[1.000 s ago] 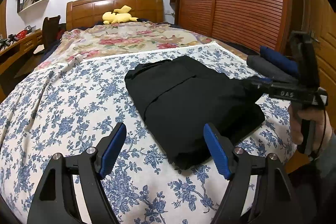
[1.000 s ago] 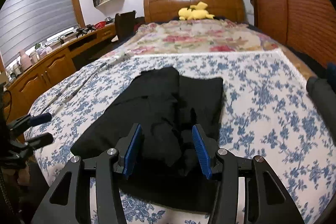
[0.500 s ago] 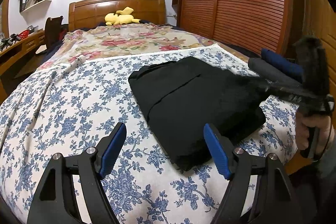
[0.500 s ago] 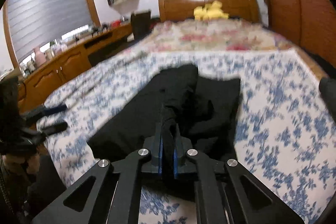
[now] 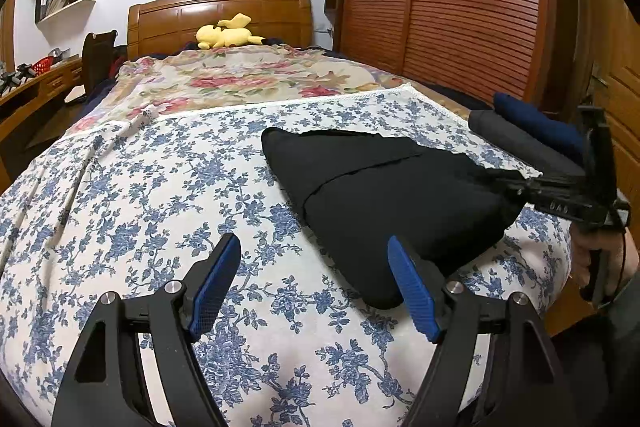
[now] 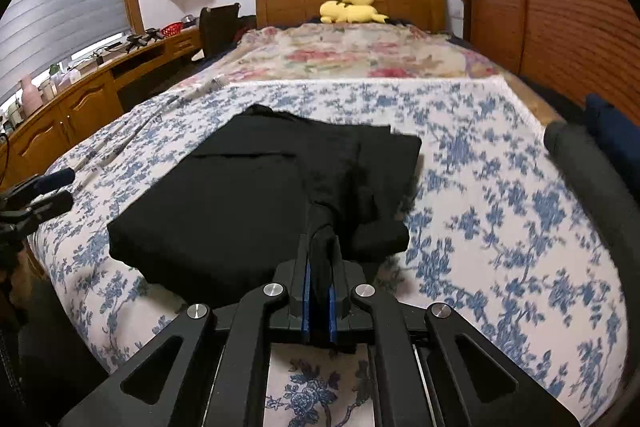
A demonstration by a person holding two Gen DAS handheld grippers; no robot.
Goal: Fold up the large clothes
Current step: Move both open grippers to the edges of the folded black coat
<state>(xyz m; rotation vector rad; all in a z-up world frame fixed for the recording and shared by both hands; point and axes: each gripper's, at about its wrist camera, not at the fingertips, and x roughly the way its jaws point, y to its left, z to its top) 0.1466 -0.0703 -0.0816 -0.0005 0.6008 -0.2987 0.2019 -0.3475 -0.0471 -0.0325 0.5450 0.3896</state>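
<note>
Right wrist view shows your right gripper (image 6: 318, 301) clamped tight on a bunched ridge at the near edge of the black garment (image 6: 240, 199), blue pads pressed to the cloth on both sides. The garment lies already folded into a thick rectangle on the blue-flowered sheet (image 6: 500, 227), well short of the yellow plush toy (image 6: 352, 11) at the headboard and just left of the rolled dark clothes (image 6: 592, 155). You look to be on a late step: lifting or carrying the finished fold. Next, raise it evenly so the layers don't slide apart. Your left gripper (image 5: 316, 283) stands wide apart and empty, just short of the garment's near corner. Pale lettering on the right tool's body is too blurred to read.
</note>
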